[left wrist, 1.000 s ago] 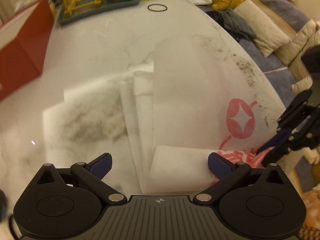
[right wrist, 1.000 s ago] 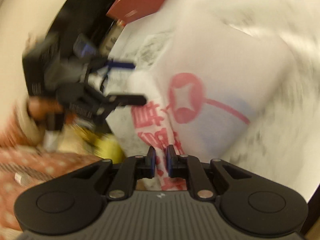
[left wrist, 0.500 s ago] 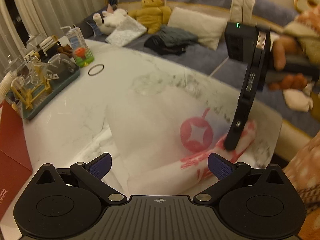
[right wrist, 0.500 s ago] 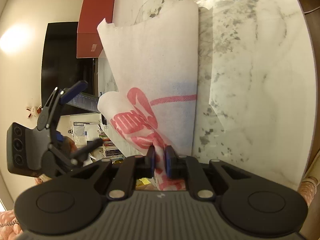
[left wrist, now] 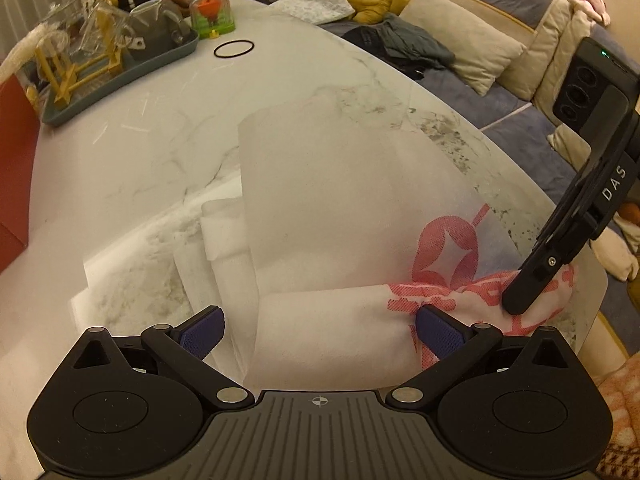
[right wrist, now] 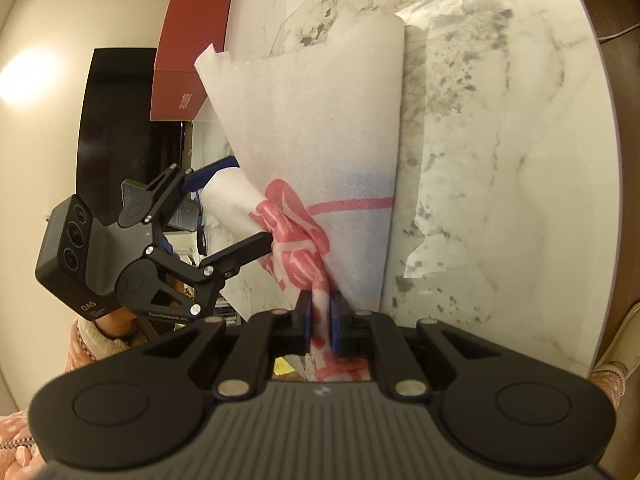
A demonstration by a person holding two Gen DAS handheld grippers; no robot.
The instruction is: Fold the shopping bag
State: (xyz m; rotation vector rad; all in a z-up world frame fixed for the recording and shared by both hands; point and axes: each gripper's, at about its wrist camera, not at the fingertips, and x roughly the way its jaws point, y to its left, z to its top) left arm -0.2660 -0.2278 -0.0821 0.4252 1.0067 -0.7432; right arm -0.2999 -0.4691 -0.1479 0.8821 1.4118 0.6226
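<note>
since a second ago the left gripper point(left wrist: 318, 330) swung back over the shopping bag point(left wrist: 360, 216) on the marble table point(left wrist: 160, 152), jaws spread around its rolled edge; right gripper point(right wrist: 320, 316) clamps the printed corner. close squarely, keep layers aligned.

Left hand-held gripper point(left wrist: 318, 330) was angled steeply downward with its jaws spread wide, nothing pinched between the blue pads point(left wrist: 200, 332). Right hand-held gripper point(right wrist: 320, 314) sat off to its right, tilted down more gently, jaws clamped nearly shut on white-and-red fabric.
</note>
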